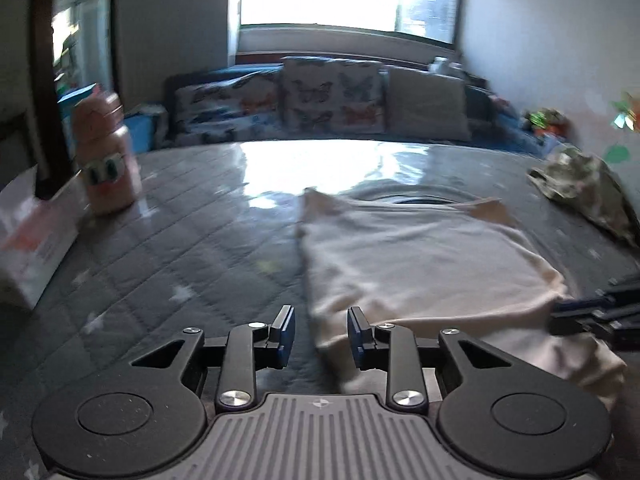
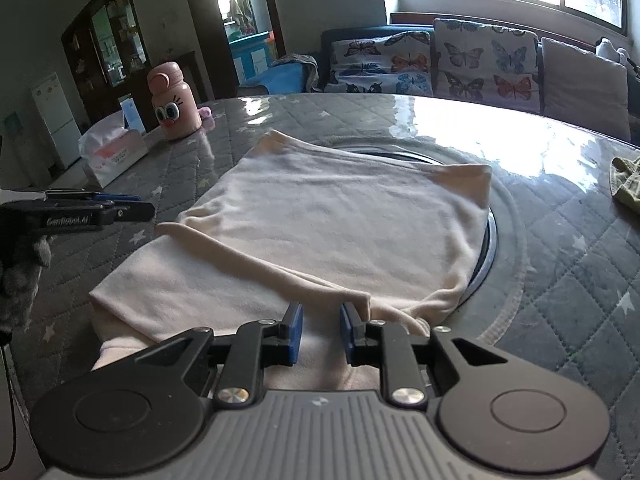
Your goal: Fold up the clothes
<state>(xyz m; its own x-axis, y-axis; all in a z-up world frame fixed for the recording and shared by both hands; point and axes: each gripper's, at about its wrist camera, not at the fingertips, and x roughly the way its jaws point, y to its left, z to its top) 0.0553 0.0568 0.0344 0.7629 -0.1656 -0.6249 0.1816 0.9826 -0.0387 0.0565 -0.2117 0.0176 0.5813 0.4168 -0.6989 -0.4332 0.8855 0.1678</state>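
Note:
A cream garment [image 2: 332, 220] lies partly folded on the grey quilted table [image 2: 560, 264]; it also shows in the left wrist view [image 1: 424, 256]. My left gripper [image 1: 321, 334] is open and empty at the garment's near left edge. It appears at the left of the right wrist view [image 2: 132, 205]. My right gripper [image 2: 320, 332] is open over the garment's near folded edge, holding nothing. It shows blurred at the right of the left wrist view [image 1: 560, 312].
A pink character bottle [image 2: 174, 100] and a tissue box [image 2: 112, 152] stand at the table's far left. A greenish crumpled garment [image 1: 580, 184] lies at the right. A sofa with butterfly cushions [image 2: 480, 60] is behind the table.

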